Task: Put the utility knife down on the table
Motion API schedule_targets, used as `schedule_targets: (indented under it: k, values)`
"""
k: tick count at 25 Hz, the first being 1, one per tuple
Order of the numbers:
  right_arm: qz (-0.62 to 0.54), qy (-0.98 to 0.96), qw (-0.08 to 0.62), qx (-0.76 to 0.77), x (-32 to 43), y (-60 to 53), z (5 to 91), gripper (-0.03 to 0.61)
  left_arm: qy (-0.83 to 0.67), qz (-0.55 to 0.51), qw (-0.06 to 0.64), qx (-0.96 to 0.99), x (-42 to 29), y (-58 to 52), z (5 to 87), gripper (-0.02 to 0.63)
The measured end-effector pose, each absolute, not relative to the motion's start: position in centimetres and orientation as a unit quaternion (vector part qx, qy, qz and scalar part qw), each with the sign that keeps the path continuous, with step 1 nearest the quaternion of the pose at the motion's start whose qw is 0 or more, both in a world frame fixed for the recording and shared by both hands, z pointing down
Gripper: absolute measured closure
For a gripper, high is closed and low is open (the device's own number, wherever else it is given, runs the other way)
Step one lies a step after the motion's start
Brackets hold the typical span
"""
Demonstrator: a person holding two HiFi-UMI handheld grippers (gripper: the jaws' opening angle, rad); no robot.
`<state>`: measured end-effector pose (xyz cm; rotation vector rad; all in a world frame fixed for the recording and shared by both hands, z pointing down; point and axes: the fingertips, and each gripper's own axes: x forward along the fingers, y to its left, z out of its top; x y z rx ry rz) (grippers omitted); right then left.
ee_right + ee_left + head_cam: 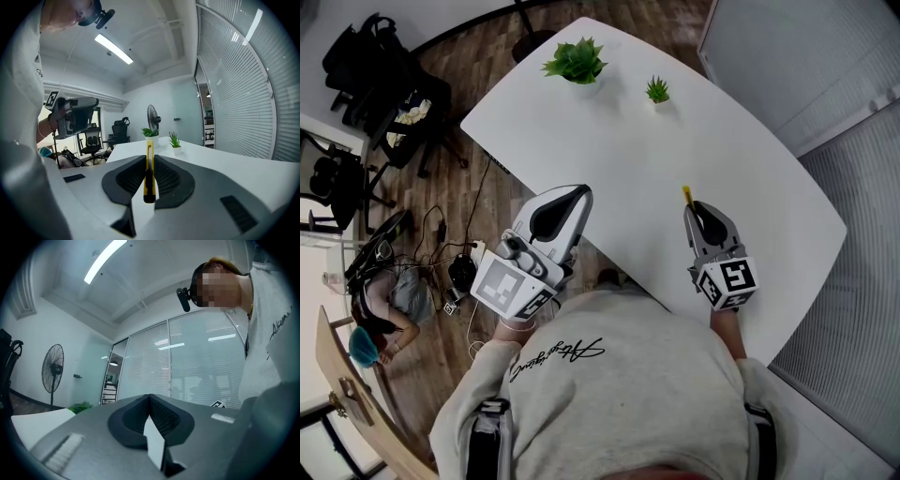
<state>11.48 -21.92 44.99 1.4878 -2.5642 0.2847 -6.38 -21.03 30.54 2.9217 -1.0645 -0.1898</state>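
Observation:
A yellow utility knife (149,173) with a black slider stands on edge between the jaws of my right gripper (150,161), which is shut on it. In the head view its yellow tip (686,194) sticks out past the right gripper (701,220), above the white table (675,150) near its front right part. My left gripper (562,211) hovers at the table's near left edge, its jaws closed with nothing between them (149,401).
Two potted plants stand at the table's far end, a large one (576,62) and a small one (657,91). Office chairs (380,89) and cables lie on the wooden floor to the left. A slatted glass wall (825,56) runs along the right.

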Motion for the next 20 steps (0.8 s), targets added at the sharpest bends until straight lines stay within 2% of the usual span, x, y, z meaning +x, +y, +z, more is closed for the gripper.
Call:
schedule_targets:
  k: [20]
  values:
    - [0.115, -0.85, 0.116, 0.5, 11.5, -22.1, 48.4, 0.525, -0.347, -0.06, 0.016, 0.936, -6.9, -21.0, 30.8, 0.617]
